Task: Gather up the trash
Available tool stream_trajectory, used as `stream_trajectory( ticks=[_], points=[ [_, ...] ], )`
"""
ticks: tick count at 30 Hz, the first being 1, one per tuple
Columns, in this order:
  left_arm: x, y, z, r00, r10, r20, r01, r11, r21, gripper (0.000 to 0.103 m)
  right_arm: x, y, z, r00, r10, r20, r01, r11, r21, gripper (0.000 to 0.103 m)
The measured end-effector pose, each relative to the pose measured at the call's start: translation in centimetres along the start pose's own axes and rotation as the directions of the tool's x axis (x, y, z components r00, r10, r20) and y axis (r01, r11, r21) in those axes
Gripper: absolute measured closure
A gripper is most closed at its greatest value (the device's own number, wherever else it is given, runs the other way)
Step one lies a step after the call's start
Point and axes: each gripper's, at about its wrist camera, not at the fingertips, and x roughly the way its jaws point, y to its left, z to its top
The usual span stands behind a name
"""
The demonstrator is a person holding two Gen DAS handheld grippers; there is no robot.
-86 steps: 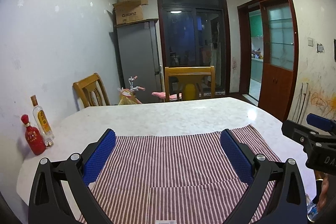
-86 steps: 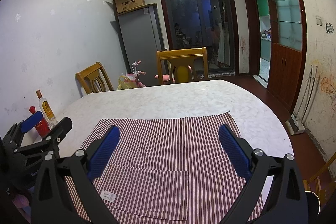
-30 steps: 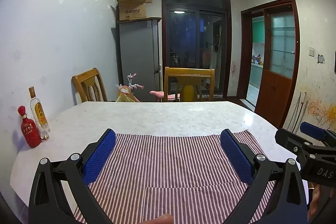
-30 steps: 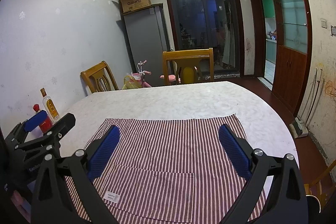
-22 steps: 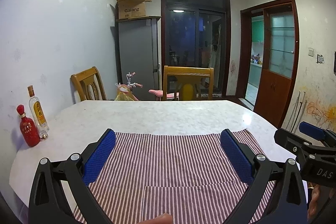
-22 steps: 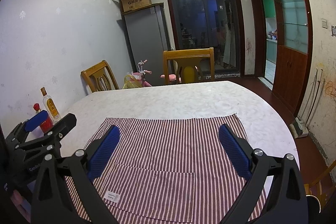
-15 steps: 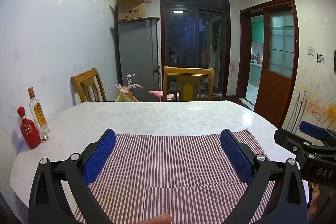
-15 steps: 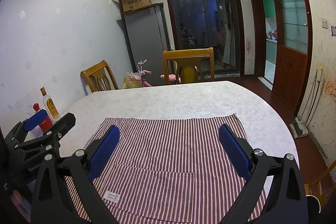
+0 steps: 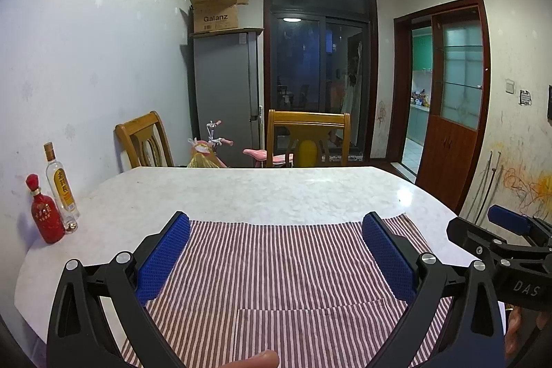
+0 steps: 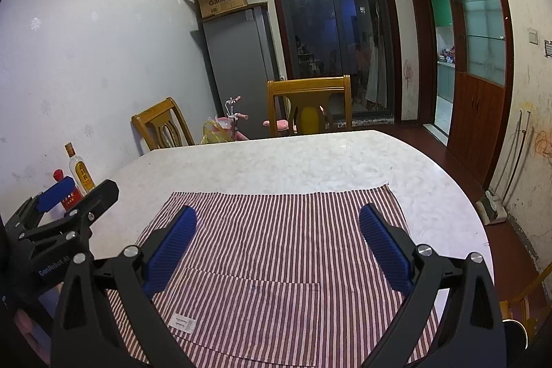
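1. The person is holding the left tool (image 9: 276,250) and the right tool (image 10: 277,238) side by side over the near edge of the bench (image 9: 276,192), both pointing across it toward the far chairs.
2. Both tools are standing released, their blue pads (image 9: 164,257) spread wide with nothing between them.
3. Directly under and ahead of both tools a striped cloth (image 10: 276,230) is lying flat on the bench, its stripes running away from the tools and its long side lying across them.
4. No loose wrapper, scrap or bin is showing anywhere on the bench, so where the trash is I cannot tell from here.
5. The only small things on the bench are a red bottle (image 9: 45,212) and a clear bottle (image 9: 62,185), standing upright and touching or nearly so, far out to the left of the left tool, near the wall.
6. If those bottles are the things to be collected, the left tool is sitting nearer; from the right tool they are lying beyond the left one.
7. A fingertip (image 9: 258,359) is poking in just below the left tool.
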Motion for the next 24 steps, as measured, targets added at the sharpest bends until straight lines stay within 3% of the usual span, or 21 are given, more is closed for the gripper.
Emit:
stream_trajectory(
  ticks=[12,17,24],
  points=[
    [1.5,-0.4,-0.3,1.000,0.022,0.005,-0.022,1.000,0.015,0.006,2.4,-0.6,-0.4,0.999,0.002,-0.040,-0.001,1.000,0.012,0.008],
    [3.3,0.1,0.0,0.999,0.005,-0.035,-0.006,0.999,-0.037,0.006,3.8,-1.3,-0.5,0.998,-0.001,-0.063,0.002,1.000,0.028,0.008],
    [5.3,-0.2,0.1,0.998,0.011,-0.062,-0.014,0.999,-0.039,0.006,5.4,-2.2,-0.3,0.997,-0.011,-0.081,0.015,0.999,0.042,0.008]
  ],
)
